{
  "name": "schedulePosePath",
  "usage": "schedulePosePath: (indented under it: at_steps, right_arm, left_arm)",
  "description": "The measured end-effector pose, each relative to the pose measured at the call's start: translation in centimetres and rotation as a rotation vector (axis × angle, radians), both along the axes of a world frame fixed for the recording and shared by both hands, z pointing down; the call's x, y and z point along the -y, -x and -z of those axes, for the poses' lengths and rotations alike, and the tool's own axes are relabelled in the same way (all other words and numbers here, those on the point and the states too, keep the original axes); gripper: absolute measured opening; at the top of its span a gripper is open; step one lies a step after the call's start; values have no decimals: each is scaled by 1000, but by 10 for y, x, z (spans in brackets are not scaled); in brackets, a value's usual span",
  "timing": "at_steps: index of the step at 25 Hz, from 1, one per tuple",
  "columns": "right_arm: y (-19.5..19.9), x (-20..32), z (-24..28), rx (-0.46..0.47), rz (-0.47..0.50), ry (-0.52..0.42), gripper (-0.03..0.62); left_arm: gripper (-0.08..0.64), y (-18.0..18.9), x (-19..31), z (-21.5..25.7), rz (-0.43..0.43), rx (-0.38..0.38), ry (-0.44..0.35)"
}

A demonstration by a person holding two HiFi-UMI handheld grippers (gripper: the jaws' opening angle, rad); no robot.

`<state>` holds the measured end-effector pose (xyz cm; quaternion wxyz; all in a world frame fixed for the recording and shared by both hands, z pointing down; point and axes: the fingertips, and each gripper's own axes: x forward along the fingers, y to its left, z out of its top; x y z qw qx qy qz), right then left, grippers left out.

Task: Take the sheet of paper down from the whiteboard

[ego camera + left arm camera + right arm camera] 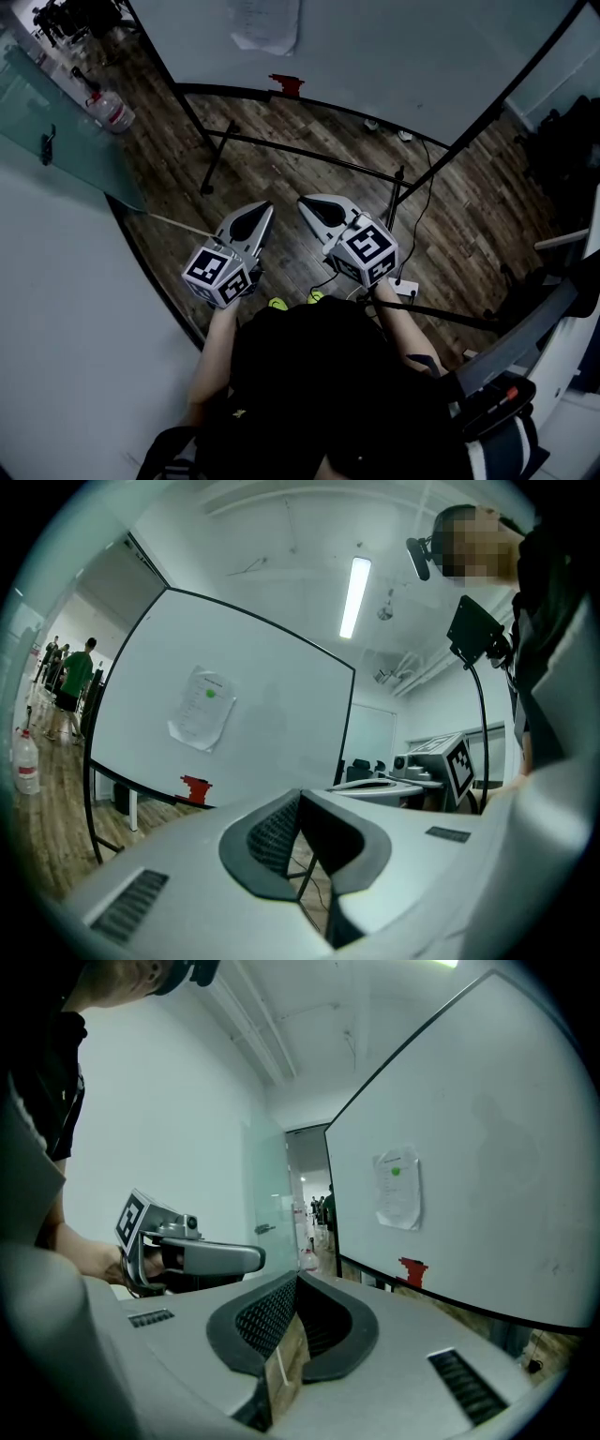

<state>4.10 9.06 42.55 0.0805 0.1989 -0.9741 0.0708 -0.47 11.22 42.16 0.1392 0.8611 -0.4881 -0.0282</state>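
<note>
Both claws are clenched on nothing: our left claw and our right claw have their jaws pressed together. We hold them side by side in front of us, apart from each other. Below them lies the wooden floor, crossed by the dark stand legs and a loose cable. Beyond that, a small red object sits at the lower edge of the whiteboard. Higher on the board hangs the sheet of paper, slightly crumpled, with a green spot near its top that is probably a magnet. The sheet is well out of reach, so the task looks barely begun.

We see several risks. Stepping forward, we could catch a foot on the legs or the cable. With the jaws this tight, we would only push the sheet unless we open them first. If we pinch a lower corner and pull while the green spot pins the top, the paper may tear. A hard press could also rock the board on its stand.
</note>
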Motion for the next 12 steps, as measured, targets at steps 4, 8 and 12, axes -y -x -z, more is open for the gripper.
schedulePosePath:
  at_steps: [4, 8, 12]
  right_arm:
    - [-3, 4, 2, 19, 34, 4, 12]
    - [-3, 11, 5, 26, 72, 1, 12]
    - [-8, 18, 2, 20, 88, 4, 12]
  left_arm:
    - [17, -6, 8, 0, 18, 7, -4]
    - [17, -10, 18, 2, 39, 9, -13]
    - [17, -12, 24, 1, 64, 17, -13]
